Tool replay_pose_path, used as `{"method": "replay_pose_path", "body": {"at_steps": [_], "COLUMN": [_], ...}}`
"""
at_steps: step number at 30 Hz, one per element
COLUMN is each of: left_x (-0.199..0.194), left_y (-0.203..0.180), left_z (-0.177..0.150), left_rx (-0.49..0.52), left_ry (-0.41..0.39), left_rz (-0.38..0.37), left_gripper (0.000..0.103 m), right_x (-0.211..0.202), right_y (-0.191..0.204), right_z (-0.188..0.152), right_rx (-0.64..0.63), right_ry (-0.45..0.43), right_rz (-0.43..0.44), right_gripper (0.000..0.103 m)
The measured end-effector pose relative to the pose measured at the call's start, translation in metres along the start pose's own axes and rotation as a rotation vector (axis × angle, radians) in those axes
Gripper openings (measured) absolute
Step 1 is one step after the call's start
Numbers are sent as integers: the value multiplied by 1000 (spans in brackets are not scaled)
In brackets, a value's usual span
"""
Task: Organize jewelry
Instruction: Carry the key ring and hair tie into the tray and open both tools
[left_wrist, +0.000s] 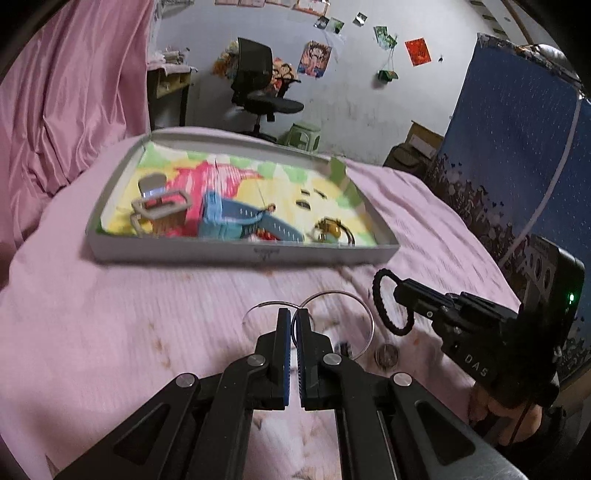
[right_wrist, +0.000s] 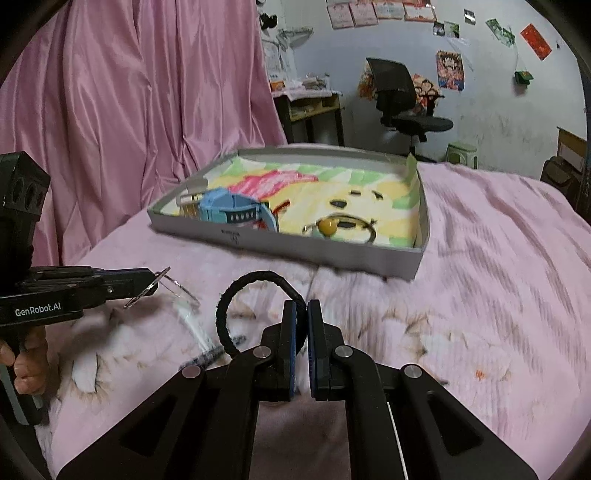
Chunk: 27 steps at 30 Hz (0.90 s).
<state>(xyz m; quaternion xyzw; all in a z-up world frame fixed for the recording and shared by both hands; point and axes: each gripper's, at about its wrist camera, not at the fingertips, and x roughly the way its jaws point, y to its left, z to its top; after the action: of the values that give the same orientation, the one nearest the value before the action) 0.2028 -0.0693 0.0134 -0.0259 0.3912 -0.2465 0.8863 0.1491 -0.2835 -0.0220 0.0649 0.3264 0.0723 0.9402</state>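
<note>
Left gripper (left_wrist: 293, 314) clamped on clear bangle (left_wrist: 347, 321); right gripper (right_wrist: 302, 308) clamped on black bracelet (right_wrist: 236, 295). Tray (left_wrist: 236, 254) lies straight ahead, left gripper nearer.

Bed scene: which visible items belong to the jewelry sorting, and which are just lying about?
Job:
left gripper clamping silver hoops
right gripper clamping black bracelet
tray holding blue watch

Lying about:
coin
office chair
green stool
</note>
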Motion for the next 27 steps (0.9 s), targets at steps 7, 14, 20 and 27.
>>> {"method": "replay_pose_path", "body": {"at_steps": [7, 14, 20, 27], "left_x": [0, 28, 64, 92], "left_y": [-1, -10, -8, 2], "left_z": [34, 74, 84, 85], "left_rx": [-6, -1, -14, -42], "left_ry": [-66, -78, -36, 19], "left_rz": [10, 35, 89, 151], "left_gripper": [3, 3, 3, 3], "right_x": [4, 20, 41, 69], "right_y": [4, -6, -24, -39], "right_z": [22, 46, 60, 67], "right_rx": [-15, 19, 76, 134], "right_ry": [-77, -140, -147, -108], "right_rz": [-8, -43, -88, -122], "right_gripper": [5, 5, 5, 5]}}
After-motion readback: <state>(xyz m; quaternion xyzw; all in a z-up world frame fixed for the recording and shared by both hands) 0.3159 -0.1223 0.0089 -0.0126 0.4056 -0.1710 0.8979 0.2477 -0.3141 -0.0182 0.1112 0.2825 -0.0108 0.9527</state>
